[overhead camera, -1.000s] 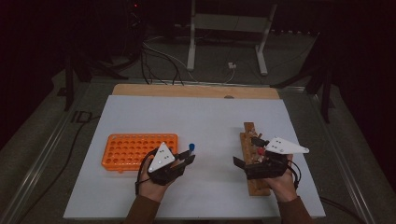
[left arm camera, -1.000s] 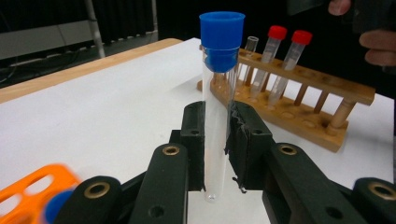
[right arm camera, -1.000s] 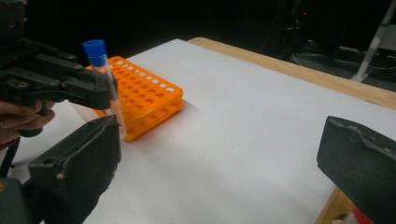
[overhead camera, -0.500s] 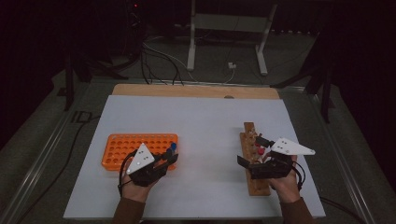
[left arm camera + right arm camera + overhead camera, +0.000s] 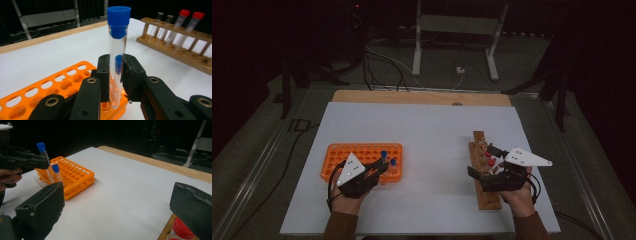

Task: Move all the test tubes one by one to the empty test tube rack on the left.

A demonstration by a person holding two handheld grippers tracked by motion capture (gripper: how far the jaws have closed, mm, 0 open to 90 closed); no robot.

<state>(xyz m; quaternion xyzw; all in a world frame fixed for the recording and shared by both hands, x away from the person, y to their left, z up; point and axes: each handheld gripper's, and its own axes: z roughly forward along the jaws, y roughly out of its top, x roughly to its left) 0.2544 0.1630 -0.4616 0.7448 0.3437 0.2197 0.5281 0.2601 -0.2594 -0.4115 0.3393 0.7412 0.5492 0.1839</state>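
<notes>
My left gripper is shut on a clear test tube with a blue cap, held upright over the right end of the orange rack. The tube's lower end is at the rack's top; I cannot tell whether it sits in a hole. A second blue-capped tube stands in that rack beside it. My right gripper is open above the wooden rack, which holds red-capped tubes.
The white tabletop lies between the two racks. A wooden strip runs along its far edge. Beyond it are cables and a metal stand on the dark floor.
My left hand has carried the blue-capped tube to the left, from beside the orange rack to over its right end. The right hand has kept still.
</notes>
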